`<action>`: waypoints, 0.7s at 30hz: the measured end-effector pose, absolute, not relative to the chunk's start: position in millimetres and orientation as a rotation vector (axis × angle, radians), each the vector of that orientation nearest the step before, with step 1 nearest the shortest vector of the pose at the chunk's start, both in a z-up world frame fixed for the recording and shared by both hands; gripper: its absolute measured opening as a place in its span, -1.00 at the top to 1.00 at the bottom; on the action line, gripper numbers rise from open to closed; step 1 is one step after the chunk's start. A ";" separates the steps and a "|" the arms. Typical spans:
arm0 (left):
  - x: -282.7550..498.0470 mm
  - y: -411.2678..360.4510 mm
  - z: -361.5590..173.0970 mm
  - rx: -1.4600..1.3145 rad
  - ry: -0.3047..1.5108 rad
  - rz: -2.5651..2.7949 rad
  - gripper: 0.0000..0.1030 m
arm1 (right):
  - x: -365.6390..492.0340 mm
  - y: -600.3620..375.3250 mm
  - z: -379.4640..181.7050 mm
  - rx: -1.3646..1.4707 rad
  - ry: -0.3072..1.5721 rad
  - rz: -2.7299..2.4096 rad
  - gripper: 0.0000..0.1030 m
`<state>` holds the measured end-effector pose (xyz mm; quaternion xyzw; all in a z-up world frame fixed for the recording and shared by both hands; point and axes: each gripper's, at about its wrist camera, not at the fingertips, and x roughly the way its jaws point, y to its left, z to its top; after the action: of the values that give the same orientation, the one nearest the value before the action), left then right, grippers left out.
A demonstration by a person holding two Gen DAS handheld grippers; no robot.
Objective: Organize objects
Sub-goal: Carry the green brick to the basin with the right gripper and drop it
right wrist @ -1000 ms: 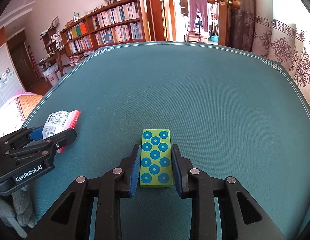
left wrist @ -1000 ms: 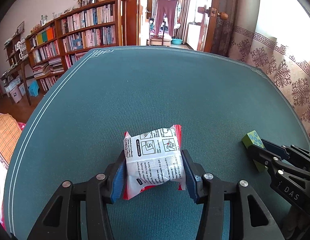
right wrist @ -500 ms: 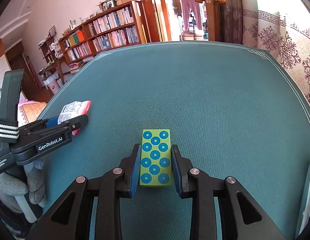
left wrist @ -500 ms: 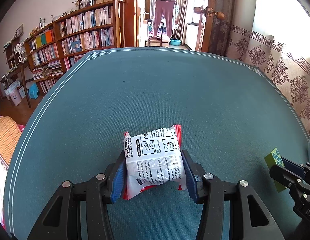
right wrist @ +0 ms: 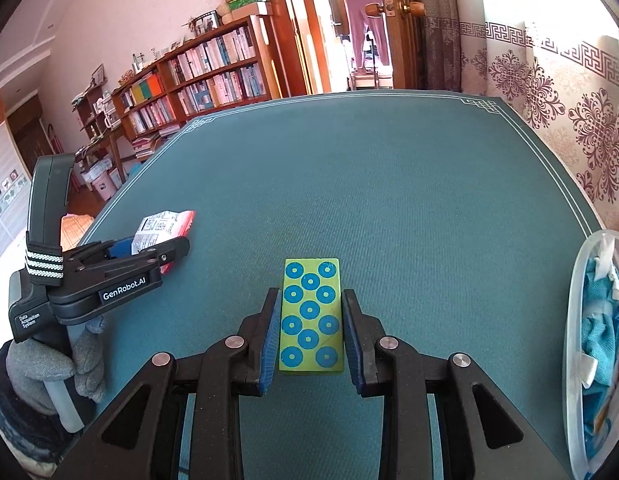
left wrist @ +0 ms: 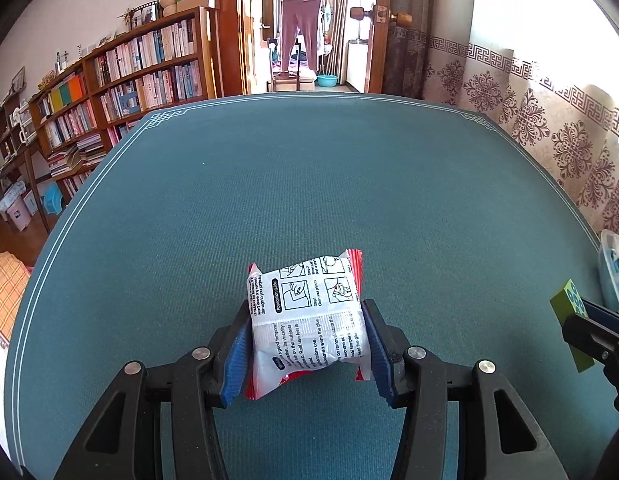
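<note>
My left gripper is shut on a white and red printed packet and holds it over the green table. The same packet and the left gripper show at the left of the right wrist view. My right gripper is shut on a flat green box with blue circles. That box and the right gripper show at the far right of the left wrist view.
A clear plastic tub with blue packets inside stands at the table's right edge; its rim also shows in the left wrist view. The teal table cloth stretches ahead. Bookshelves and a doorway lie beyond.
The right gripper with the green box has moved to the right, away from the left gripper, and the plastic tub has come into view. Both grips are unchanged.
</note>
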<state>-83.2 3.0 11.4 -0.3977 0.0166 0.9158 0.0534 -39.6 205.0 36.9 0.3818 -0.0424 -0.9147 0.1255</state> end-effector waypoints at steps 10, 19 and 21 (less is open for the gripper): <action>-67.1 28.1 12.3 -1.215 0.082 2.711 -0.05 | -18.9 228.1 49.3 1.079 -0.127 -2.700 0.41; -57.7 56.1 19.6 -1.192 0.080 2.646 -0.05 | 5.2 264.3 66.7 1.032 -0.147 -2.792 0.41; -56.7 63.2 21.4 -1.186 0.083 2.636 -0.05 | 9.5 277.2 71.7 1.020 -0.159 -2.825 0.41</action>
<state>-56.7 63.2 21.4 -0.4069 0.0284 0.9045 0.1247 9.5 277.2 71.7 0.3383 -0.0529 -0.9372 0.0670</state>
